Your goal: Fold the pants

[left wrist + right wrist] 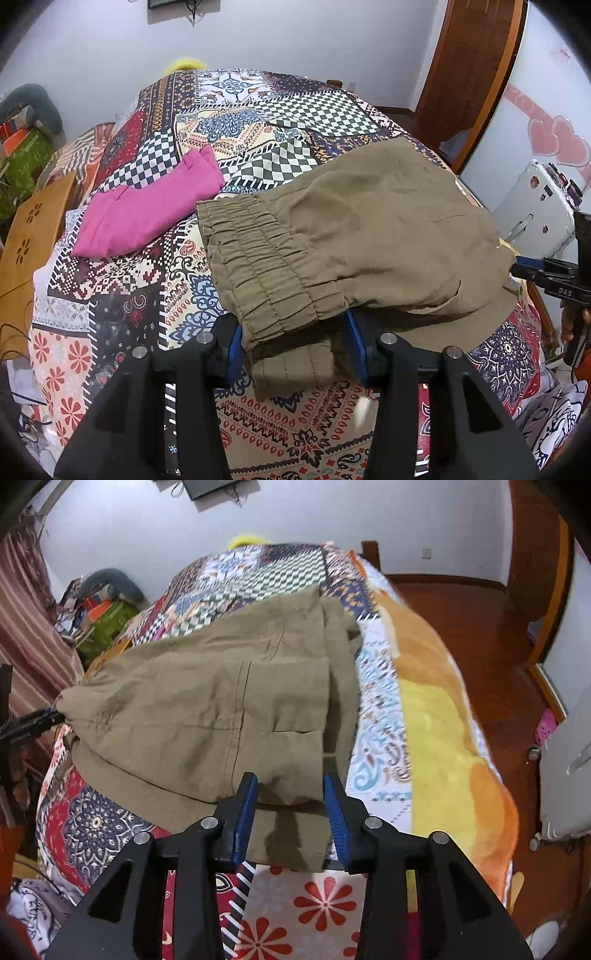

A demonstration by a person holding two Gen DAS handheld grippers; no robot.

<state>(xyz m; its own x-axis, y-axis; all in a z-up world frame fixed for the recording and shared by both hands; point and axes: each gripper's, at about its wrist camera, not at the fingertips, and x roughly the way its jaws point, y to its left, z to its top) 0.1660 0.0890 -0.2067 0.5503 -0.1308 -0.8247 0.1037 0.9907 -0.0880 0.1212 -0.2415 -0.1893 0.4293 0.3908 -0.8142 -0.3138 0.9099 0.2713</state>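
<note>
Olive-khaki pants (369, 229) lie folded on the patterned bedspread (122, 295), with the elastic waistband (258, 266) toward the left. My left gripper (293, 343) is open, its blue pads on either side of the waistband's near corner. My right gripper (291, 812) is open too, its blue pads straddling the near edge of the pants (221, 701) at the other end. The right gripper also shows at the right edge of the left wrist view (517, 267). The left gripper shows at the left edge of the right wrist view (55, 716).
A folded pink garment (147, 214) lies on the bed left of the pants. A wooden board (33, 236) stands at the bed's left side. A yellow-orange blanket (443, 720) covers the bed's right side. A white suitcase (535, 206) stands on the wooden floor (480, 627).
</note>
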